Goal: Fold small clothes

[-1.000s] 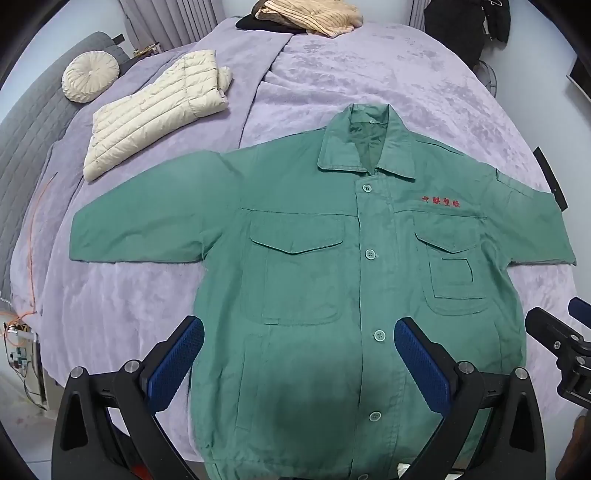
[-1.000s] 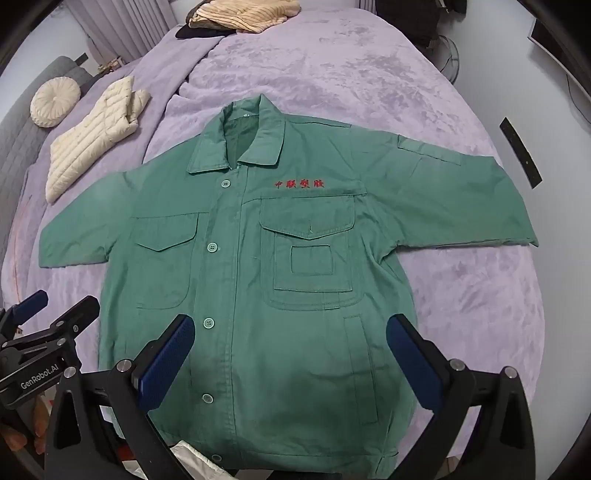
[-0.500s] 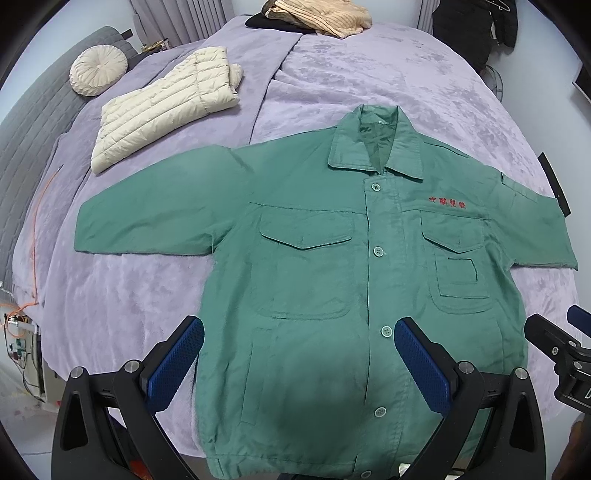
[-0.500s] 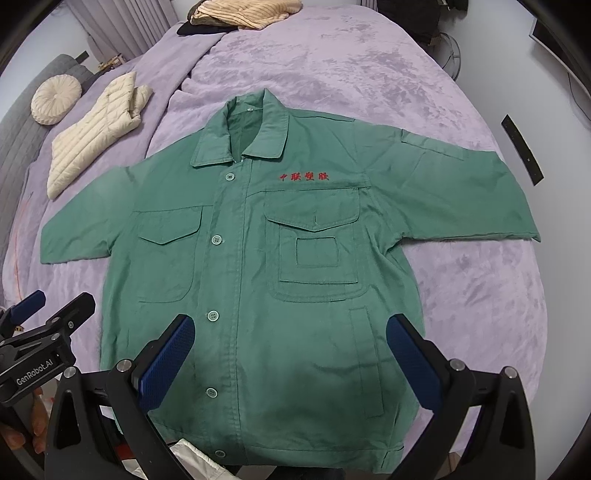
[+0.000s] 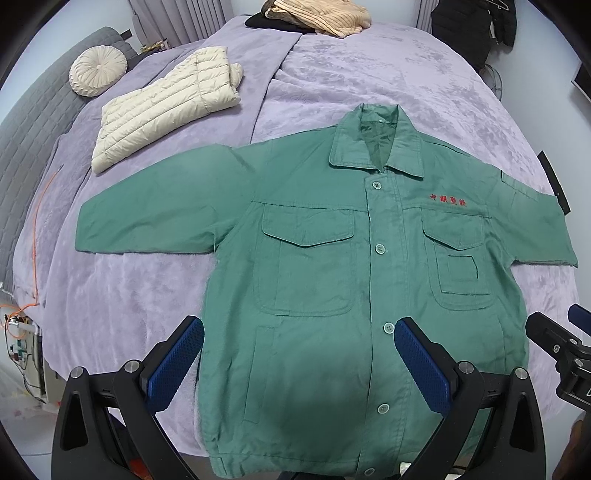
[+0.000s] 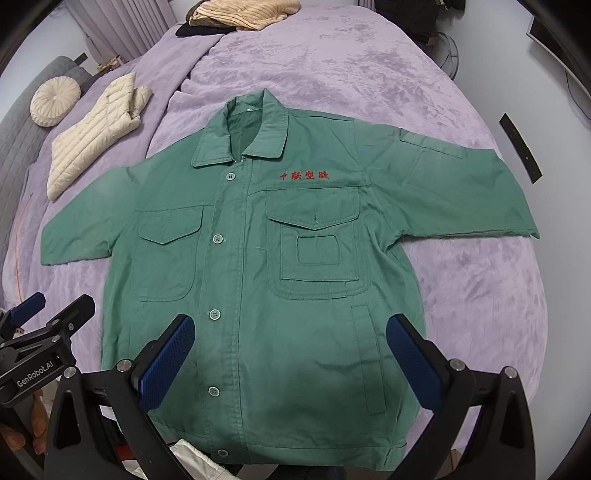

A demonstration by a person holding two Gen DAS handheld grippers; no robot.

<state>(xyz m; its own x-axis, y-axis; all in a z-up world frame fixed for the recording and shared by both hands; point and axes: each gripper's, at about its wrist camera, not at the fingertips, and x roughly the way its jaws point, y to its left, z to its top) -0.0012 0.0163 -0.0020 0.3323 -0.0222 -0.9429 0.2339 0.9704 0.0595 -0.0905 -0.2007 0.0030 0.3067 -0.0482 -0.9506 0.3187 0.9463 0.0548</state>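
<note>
Left wrist view looks down on a green cotton work jacket with red embroidered characters on the chest (image 5: 332,280), spread flat and face up on a lilac plush bedspread (image 5: 369,81), buttoned, collar away from the camera and both sleeves stretched out sideways. The left gripper (image 5: 299,363) hovers over the jacket's lower hem with its blue-padded fingers (image 5: 177,360) spread wide, pinching nothing. Right wrist view shows the right gripper (image 6: 290,360) likewise spread apart and empty above the hem, with the jacket's lower front between its blue pads (image 6: 410,356). Beyond the jacket's sleeve lies a folded cream quilted puffer jacket (image 5: 166,107), near a round pleated cream cushion (image 5: 98,72). A beige ribbed knit garment (image 6: 243,13) sits at the bed's far end.
</note>
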